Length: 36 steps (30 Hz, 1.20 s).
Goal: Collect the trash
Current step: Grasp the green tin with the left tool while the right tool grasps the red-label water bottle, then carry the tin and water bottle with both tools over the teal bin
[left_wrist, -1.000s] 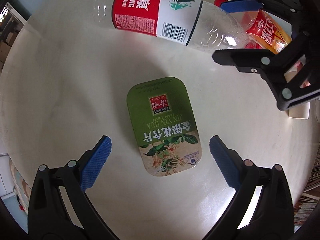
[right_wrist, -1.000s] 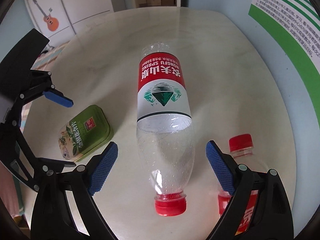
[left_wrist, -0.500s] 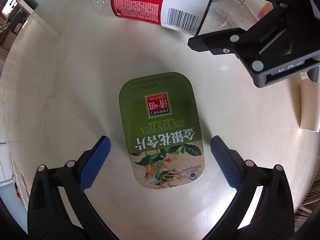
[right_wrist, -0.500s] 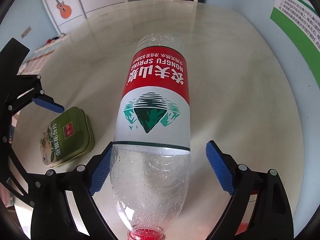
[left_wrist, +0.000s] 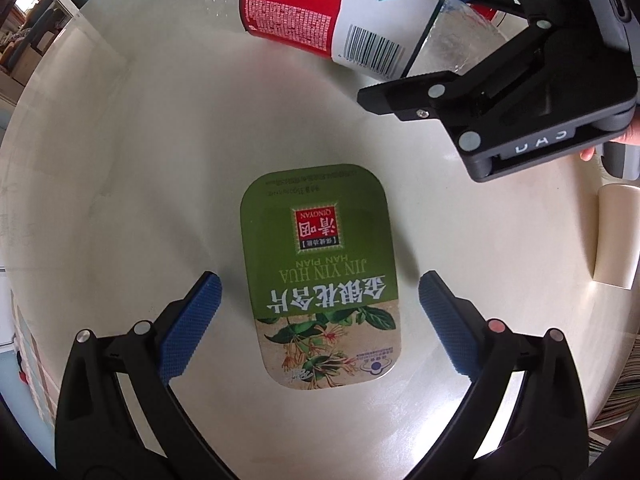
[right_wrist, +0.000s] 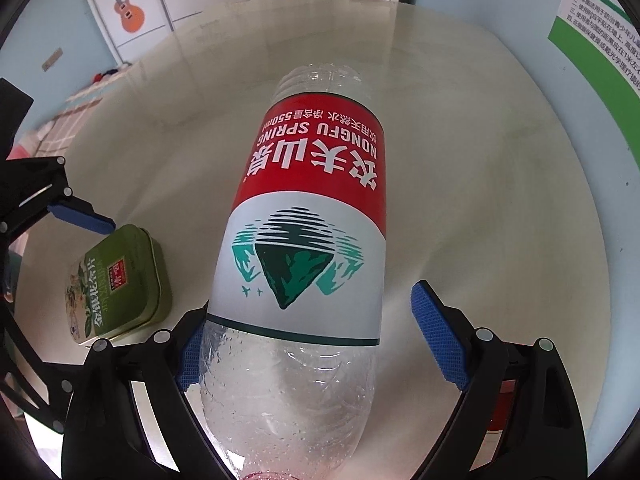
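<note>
Left wrist view: left gripper (left_wrist: 318, 322) open, pointing down over the green lozenge tin (left_wrist: 318, 276), blue pads either side of its near half, not touching. Tin lies flat on the cream table (left_wrist: 120, 160), long axis near-far. Risk: low tin walls, so pads may ride over the lid if the close comes too high.

Right wrist view: right gripper (right_wrist: 320, 340) closing around the empty Nongfu Spring water bottle (right_wrist: 312, 240). Left pad looks at the clear shoulder, right pad apart. Bottle lies on its side, cap end near, base far. Risk: round thin plastic could roll or squirt out.
</note>
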Each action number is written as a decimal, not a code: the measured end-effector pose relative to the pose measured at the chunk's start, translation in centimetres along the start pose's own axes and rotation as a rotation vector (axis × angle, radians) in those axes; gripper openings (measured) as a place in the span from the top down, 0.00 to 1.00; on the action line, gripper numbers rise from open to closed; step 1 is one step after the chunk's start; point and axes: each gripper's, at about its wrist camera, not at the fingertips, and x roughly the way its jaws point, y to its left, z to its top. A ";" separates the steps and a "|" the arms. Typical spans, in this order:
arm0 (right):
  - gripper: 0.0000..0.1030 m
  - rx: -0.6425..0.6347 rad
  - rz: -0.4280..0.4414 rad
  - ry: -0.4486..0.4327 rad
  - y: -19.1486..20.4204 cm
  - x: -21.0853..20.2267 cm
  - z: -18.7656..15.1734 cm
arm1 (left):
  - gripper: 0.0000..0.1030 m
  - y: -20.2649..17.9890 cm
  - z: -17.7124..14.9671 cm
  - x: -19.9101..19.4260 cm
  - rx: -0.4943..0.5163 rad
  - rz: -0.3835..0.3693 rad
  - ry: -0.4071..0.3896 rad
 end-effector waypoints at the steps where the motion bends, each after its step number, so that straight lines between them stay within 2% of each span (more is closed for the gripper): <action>1: 0.22 0.009 0.008 -0.004 0.2 0.0 0.1 | 0.12 0.0 0.2 0.1 0.010 0.008 0.000; 2: 0.25 0.016 0.012 -0.006 0.2 0.0 0.3 | 0.12 -0.2 0.0 0.0 0.025 0.016 -0.002; 3: 0.33 0.018 0.013 -0.008 0.2 -0.1 0.4 | 0.14 -0.1 -0.1 -0.1 0.027 0.016 -0.006; 4: 0.35 0.023 0.015 -0.009 0.2 -0.3 0.5 | 0.24 -0.1 -0.2 -0.2 0.028 0.019 -0.015; 5: 0.35 0.034 0.019 -0.006 0.0 -0.3 0.6 | 0.28 0.0 -0.3 -0.5 0.034 0.019 -0.031; 6: 0.36 0.044 0.021 -0.005 -0.1 -0.3 0.6 | 0.39 0.1 -0.3 -0.8 0.041 0.015 -0.038; 13: 0.36 0.074 0.016 -0.027 0.4 -1.1 0.5 | 0.40 1.4 -0.7 -1.0 0.049 -0.024 -0.026; 18: 0.36 0.093 0.007 -0.044 1.2 -2.7 -1.1 | 0.40 2.3 -0.8 -1.2 0.056 -0.032 -0.029; 19: 0.36 0.098 0.004 -0.046 1.0 -3.2 -1.3 | 0.40 2.4 1.0 -1.4 0.065 -0.029 -0.030; 22: 0.36 0.108 -0.005 -0.049 1.4 -4.3 -1.2 | 0.40 2.1 1.5 -1.2 0.078 -0.014 -0.040; 36: 0.36 0.019 -0.042 -0.027 6.9 -8.6 2.4 | 0.40 7.8 0.8 -4.8 0.050 0.045 -0.135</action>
